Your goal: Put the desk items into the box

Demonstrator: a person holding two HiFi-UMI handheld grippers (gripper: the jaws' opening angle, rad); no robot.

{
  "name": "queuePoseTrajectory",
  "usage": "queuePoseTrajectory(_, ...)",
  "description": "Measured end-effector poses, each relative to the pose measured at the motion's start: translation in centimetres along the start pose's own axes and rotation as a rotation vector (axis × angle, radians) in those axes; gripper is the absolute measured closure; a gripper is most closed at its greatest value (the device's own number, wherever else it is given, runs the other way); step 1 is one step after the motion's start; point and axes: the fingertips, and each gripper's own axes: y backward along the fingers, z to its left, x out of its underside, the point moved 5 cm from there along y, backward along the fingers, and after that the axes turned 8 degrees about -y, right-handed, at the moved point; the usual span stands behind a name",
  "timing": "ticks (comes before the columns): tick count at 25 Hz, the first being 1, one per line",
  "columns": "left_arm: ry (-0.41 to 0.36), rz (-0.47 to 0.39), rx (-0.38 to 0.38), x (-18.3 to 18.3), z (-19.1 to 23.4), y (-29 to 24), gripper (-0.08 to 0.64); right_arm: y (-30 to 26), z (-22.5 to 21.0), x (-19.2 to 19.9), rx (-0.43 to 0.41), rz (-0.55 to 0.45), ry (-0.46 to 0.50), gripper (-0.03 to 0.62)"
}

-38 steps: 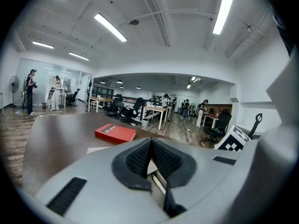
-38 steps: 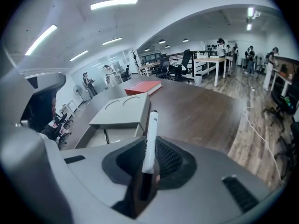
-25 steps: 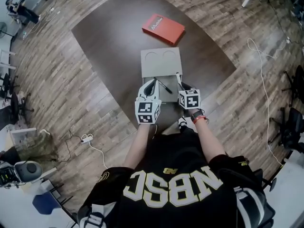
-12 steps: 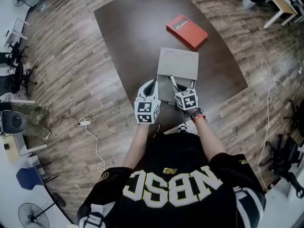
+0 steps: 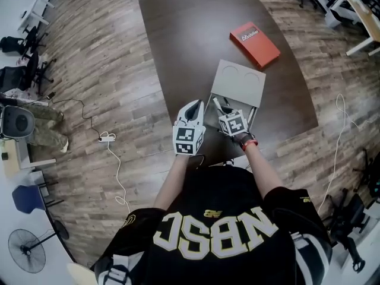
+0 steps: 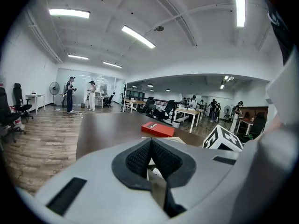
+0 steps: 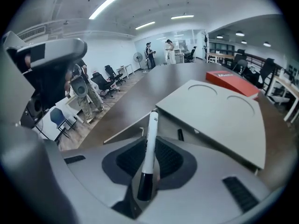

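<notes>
Still the right claw [image 7: 148, 158] clamps the white marker with black cap [image 7: 150, 134], which now angles over the open grey cardboard box [image 7: 212, 111], not along its right edge. The left claw [image 6: 150, 155] is closed and empty beside it, over the dark brown worktop [image 5: 184, 34].

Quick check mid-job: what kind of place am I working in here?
Most likely an open-plan office or lab: rows of desks with office chairs, long ceiling strip lights, and a standing fan near the large dark table on wood-look flooring.
</notes>
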Motion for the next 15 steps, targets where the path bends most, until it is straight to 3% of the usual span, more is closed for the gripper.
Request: queuePoseTrajectory(15,0.013,0.03,-0.02,0.7,1.2,-0.7,0.546,-1.6,0.0,0.4,0.056,0.077,0.02,0.518)
